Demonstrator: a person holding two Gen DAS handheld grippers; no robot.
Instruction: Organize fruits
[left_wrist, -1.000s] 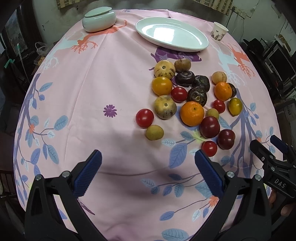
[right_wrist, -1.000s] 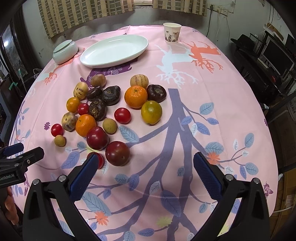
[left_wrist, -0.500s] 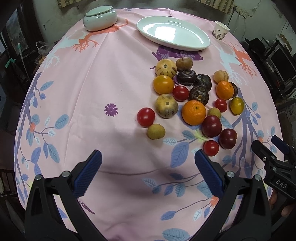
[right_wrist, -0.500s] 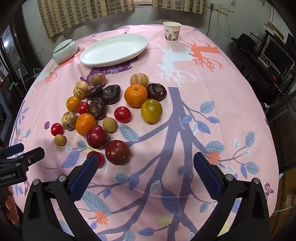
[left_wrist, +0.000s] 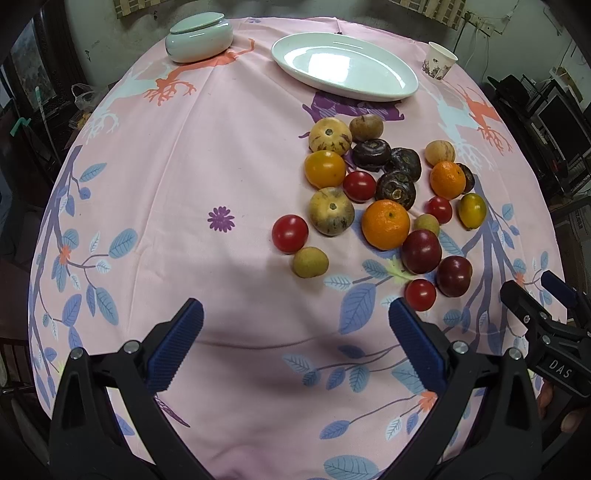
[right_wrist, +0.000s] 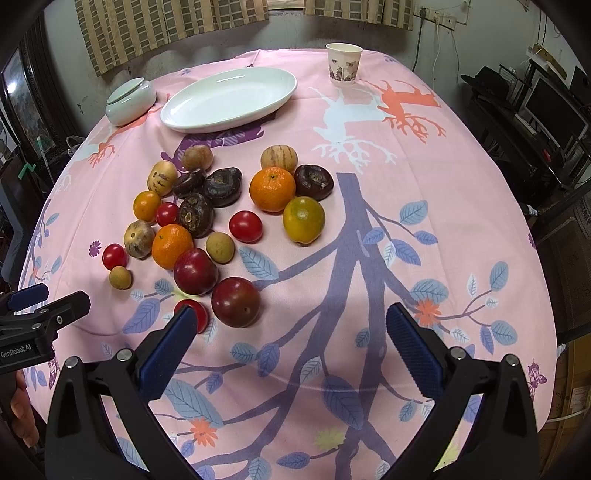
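Nothing was picked yet: both grippers, left gripper (left_wrist: 295, 328) and right gripper (right_wrist: 290, 332), hung wide and empty short of the fruit pile (right_wrist: 221, 218); next, probably carrying fruit to the white plate (right_wrist: 229, 99) beyond.

The left gripper (left_wrist: 295, 341) is black plastic. It has two fingers (left_wrist: 176, 345) with dark blue bumpy pads. Small silver screws (left_wrist: 131, 347) sit on the black arms. The right gripper (right_wrist: 290, 341) looks just the same, with black arms, blue pads and silver screws. From the side, one gripper has white letters "DAS" (left_wrist: 557, 373) on it. The other has white letters "GenRobot.AI" (right_wrist: 16, 350). A bit of a hand (right_wrist: 22, 417) shows under it.
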